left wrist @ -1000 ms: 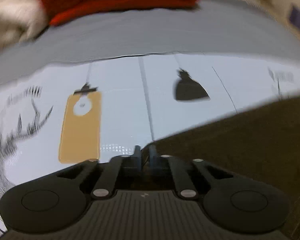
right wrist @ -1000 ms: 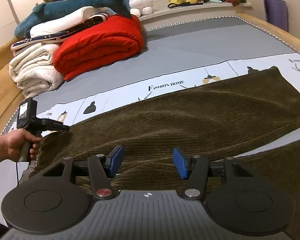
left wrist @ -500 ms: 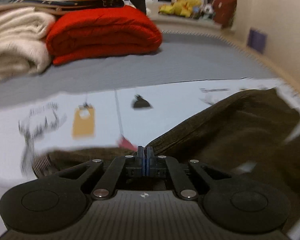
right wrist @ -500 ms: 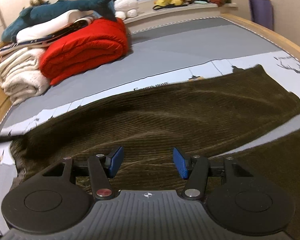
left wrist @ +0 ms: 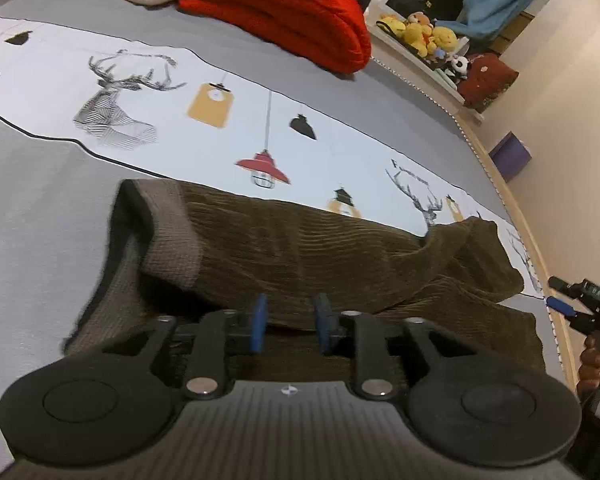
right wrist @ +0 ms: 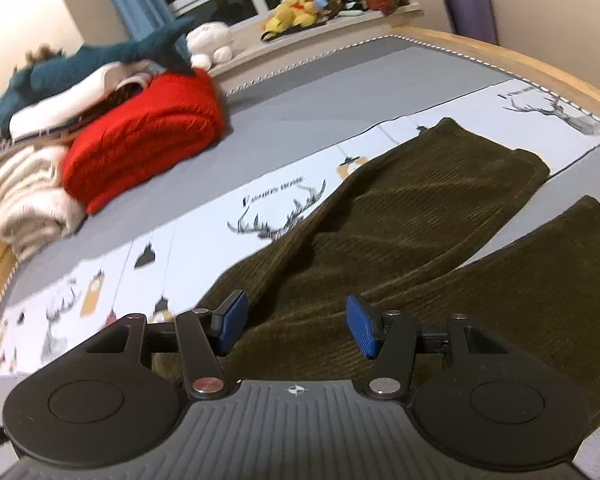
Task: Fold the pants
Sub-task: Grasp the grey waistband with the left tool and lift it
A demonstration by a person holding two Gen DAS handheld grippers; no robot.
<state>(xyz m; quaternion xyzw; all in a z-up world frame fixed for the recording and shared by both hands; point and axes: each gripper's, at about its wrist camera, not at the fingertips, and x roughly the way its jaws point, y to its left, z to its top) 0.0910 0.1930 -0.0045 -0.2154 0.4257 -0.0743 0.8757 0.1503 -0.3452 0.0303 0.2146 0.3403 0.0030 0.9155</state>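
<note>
Dark olive corduroy pants (left wrist: 300, 256) lie on the bed, one leg laid over the other, with the grey ribbed waistband (left wrist: 172, 232) at the left. My left gripper (left wrist: 289, 322) is open and empty just above the pants near the waistband. In the right wrist view the pants (right wrist: 420, 216) spread to the right, both leg ends showing. My right gripper (right wrist: 296, 322) is open and empty just above the cloth. The right gripper also shows in a hand at the far right edge of the left wrist view (left wrist: 560, 306).
The bed has a grey sheet with a white printed band (left wrist: 172, 92) of deer and lamps. A folded red blanket (right wrist: 140, 136) and cream blankets (right wrist: 24, 196) are stacked at the back. Plush toys (right wrist: 300, 0) line the windowsill. The wooden bed rail (right wrist: 532, 68) runs along the right.
My left gripper let go of the pants' waist end and opened, after carrying it across. The pants now lie folded over, and the right view has swung left.
</note>
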